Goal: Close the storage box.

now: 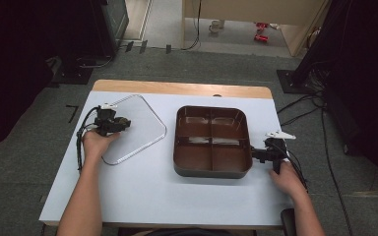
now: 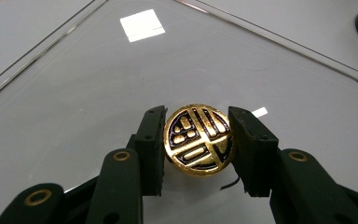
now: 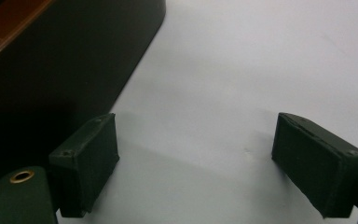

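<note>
A clear lid (image 1: 137, 127) with rounded corners lies flat on the white table at the left. A round gold-and-black knob (image 2: 199, 139) sits at its middle, and my left gripper (image 2: 196, 144) is shut on that knob, one pad on each side. In the high view the left gripper (image 1: 122, 123) is over the lid. A dark brown tray (image 1: 212, 168) with four compartments stands right of centre. Just off the tray's right wall my right gripper (image 1: 254, 154) stands open near the table, nothing between its pads (image 3: 193, 163). The tray's dark outer wall (image 3: 74, 60) is beside its left pad.
The white table (image 1: 142, 191) has bare room in front of the tray and lid. Its wooden far edge (image 1: 177, 88) runs along the back. Cables lie on the grey floor to the right (image 1: 300, 105). Dark stands flank the table.
</note>
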A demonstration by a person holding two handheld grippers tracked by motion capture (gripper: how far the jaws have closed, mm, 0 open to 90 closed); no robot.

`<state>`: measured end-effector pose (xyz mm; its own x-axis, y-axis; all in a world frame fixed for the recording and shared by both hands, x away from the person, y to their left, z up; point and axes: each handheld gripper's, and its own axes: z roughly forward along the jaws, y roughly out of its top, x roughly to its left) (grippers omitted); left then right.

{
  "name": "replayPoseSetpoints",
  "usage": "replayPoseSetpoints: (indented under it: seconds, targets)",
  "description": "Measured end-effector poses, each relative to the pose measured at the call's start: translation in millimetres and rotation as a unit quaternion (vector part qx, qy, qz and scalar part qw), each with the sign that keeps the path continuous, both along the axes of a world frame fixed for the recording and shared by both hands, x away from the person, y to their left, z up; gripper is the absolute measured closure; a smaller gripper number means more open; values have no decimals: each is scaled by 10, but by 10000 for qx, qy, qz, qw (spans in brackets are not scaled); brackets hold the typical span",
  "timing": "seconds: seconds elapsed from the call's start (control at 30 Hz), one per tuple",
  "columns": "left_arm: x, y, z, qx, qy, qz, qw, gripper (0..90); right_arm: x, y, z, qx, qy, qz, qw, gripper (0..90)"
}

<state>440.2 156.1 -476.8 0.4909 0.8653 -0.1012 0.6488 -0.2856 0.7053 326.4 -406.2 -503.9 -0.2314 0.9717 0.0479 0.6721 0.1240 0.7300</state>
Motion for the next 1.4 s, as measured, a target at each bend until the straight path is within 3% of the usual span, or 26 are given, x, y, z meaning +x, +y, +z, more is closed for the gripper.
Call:
replayPoseSetpoints:
  seconds: [0.5,0.63,0.97,1.13,1.4]
  targets:
    - [-25,-56,117,66,53,-172,9998,594,0,0,0,1,2,-1,10000,142]
    - [-54,-84,215,131,77,-276,9995,594,0,0,0,1,1,0,10000,142]
    - [-145,-125,505,-91,-103,-436,9990,595,0,-1,0,0,0,2,10000,141]
    - [-209,-219,683,-178,-227,-676,9973,595,0,0,0,2,1,1,10000,141]
    - [-271,-413,811,-361,-302,-1059,9933,595,0,-1,0,0,0,2,10000,141]
